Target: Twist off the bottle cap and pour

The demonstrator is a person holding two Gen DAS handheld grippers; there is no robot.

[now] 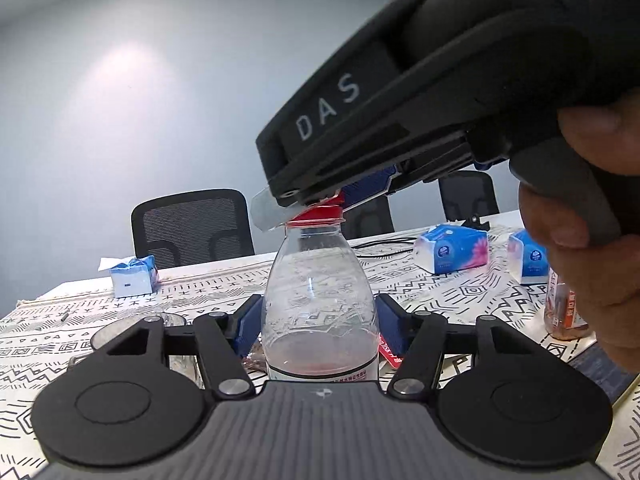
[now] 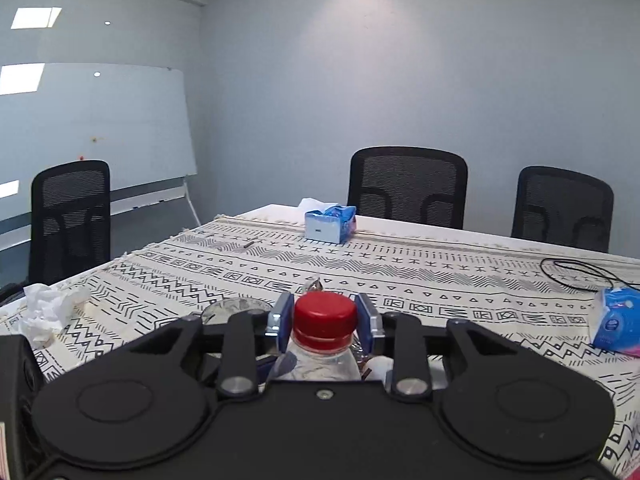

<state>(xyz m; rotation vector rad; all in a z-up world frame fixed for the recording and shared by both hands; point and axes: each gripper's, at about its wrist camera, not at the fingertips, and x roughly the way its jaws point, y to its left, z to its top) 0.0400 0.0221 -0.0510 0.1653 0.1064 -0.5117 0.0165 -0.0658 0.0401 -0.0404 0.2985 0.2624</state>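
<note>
**Cap gripped, bottle braced on the table**

Left wrist view: The bottle [image 1: 320, 300] is seen upright on the patterned table [image 1: 460, 292], well in from the far edge, and is clamped at mid-body by the left gripper [image 1: 320, 320], whose blue pads [image 1: 250, 324] are pressed against the clear wall on both sides. Only a shallow pinkish layer of liquid is seen near the base, so the bottle is judged light and top-steady, but the thin plastic is likely to dent if squeezed harder. The red cap [image 1: 318, 214] is covered from above by the right gripper [image 1: 320, 208], held in a hand [image 1: 580, 248] at the right. Tissue packs [image 1: 452, 248] are seen toward the far right edge, and a tissue box [image 1: 132, 276] toward the far left edge.

Right wrist view: The cap [image 2: 325, 316] is seen between the right gripper's [image 2: 325, 320] pads [image 2: 283, 318], which are drawn in narrow against its sides; a firm hold on the cap is judged. The ribbed, stiff cap is the proper place for twisting, while the neck below should be left free. The cap is judged not yet off. Crumpled tissue [image 2: 44, 312] lies at the near left edge.
</note>
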